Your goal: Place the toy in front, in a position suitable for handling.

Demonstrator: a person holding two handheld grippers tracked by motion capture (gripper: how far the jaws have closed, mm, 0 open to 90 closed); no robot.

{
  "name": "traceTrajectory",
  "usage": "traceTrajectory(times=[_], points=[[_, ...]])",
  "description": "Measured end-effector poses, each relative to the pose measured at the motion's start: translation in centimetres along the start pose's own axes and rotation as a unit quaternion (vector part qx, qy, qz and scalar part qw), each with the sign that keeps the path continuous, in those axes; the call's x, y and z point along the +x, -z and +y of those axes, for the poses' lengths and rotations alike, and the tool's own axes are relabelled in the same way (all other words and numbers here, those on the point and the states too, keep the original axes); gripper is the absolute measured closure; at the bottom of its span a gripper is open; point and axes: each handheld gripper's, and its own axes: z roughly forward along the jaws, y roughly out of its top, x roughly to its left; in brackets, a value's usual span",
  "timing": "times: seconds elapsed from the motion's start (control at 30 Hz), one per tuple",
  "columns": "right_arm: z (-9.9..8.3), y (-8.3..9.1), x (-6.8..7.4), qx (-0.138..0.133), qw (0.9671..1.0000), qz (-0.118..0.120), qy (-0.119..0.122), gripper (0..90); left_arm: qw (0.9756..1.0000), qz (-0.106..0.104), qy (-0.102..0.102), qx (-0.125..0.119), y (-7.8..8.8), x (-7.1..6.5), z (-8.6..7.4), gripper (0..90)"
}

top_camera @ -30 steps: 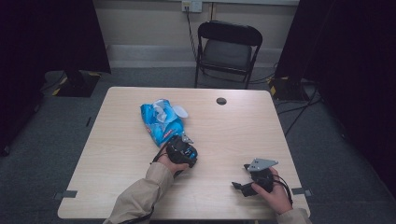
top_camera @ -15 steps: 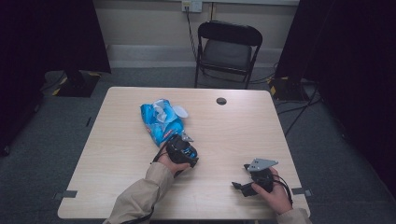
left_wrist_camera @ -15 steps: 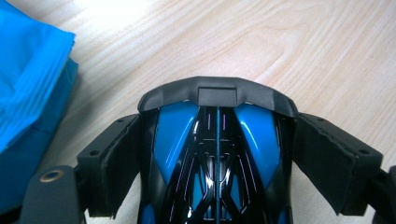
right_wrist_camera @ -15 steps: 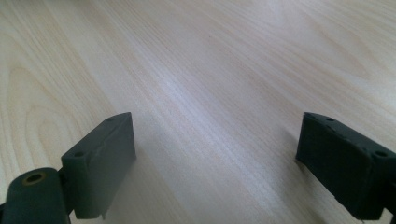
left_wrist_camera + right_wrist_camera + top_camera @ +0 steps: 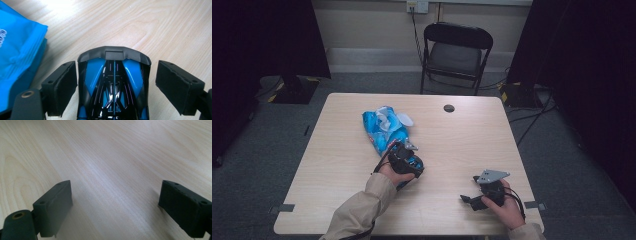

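Bare tabletop (image 5: 462, 145) around both wide-open grippers, left gripper (image 5: 113, 82) loosely straddling a blue-black toy car (image 5: 113, 85) beside blue bag (image 5: 17, 55).

High view overhead, tool views close (shared table (image 5: 337, 165))

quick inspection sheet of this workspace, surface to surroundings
surface: light wood table, bare apart from the items below
job's things: blue and black toy car sits on the table between the left jaws, a gap showing on each side; crumpled blue bag lies just beyond it
clutter: small dark round spot near the far edge, too small to identify
grippers: left gripper has just been opening, pads clear of the car; right gripper open over bare wood, nothing between its jaws
cables: black cable loops from the left gripper; cords run over the floor at right
surroundings: black folding chair behind the table, grey carpet, dark curtains at both sides
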Motion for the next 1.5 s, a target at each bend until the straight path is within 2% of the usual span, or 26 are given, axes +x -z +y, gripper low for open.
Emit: traceTrajectory(times=[0.23, 0.4, 0.6, 0.7, 0.83, 0.9, 1.13, 1.2, 1.37, 1.5], points=[[0.0, 0.0, 0.0, 0.001, 1.0000, 0.000, 0.000, 10.5, 1.0000, 0.002, -0.002, -0.008, 1.0, 0.2, 0.4, 17.5], [0.0, 0.0, 0.0, 0.001, 1.0000, 0.000, 0.000, 10.5, 0.9998, -0.001, 0.009, -0.020, 2.1, 0.6, 0.7, 18.4], [0.0, 0.0, 0.0, 0.001, 1.0000, 0.000, 0.000, 10.5, 0.9991, 0.003, 0.029, -0.030, 3.5, 2.3, 0.7, 16.6], [0.0, 0.0, 0.0, 0.001, 1.0000, 0.000, 0.000, 10.5, 0.9988, 0.016, 0.031, -0.034, 4.1, 3.2, 0.7, 15.9], [0.0, 0.0, 0.0, 0.001, 1.0000, 0.000, 0.000, 10.5, 0.9983, 0.021, 0.041, -0.036, 4.7, 4.2, 0.7, 16.4], [0.0, 0.0, 0.0, 0.001, 1.0000, 0.000, 0.000, 10.5, 0.9981, 0.024, 0.041, -0.039, 5.0, 4.6, 0.8, 20.1], [0.0, 0.0, 0.0, 0.001, 1.0000, 0.000, 0.000, 10.5, 0.9974, 0.042, 0.044, -0.038, 5.5, 6.5, 1.1, 26.0], [0.0, 0.0, 0.0, 0.001, 1.0000, 0.000, 0.000, 10.5, 0.9968, 0.042, 0.054, -0.042, 5.6, 6.9, 1.2, 26.3], [0.0, 0.0, 0.0, 0.001, 1.0000, 0.000, 0.000, 10.5, 0.9963, 0.057, 0.048, -0.042, 5.9, 7.8, 1.9, 26.8], [0.0, 0.0, 0.0, 0.001, 1.0000, 0.000, 0.000, 10.5, 0.9949, 0.063, 0.059, -0.051, 5.9, 8.5, 2.2, 26.1]])
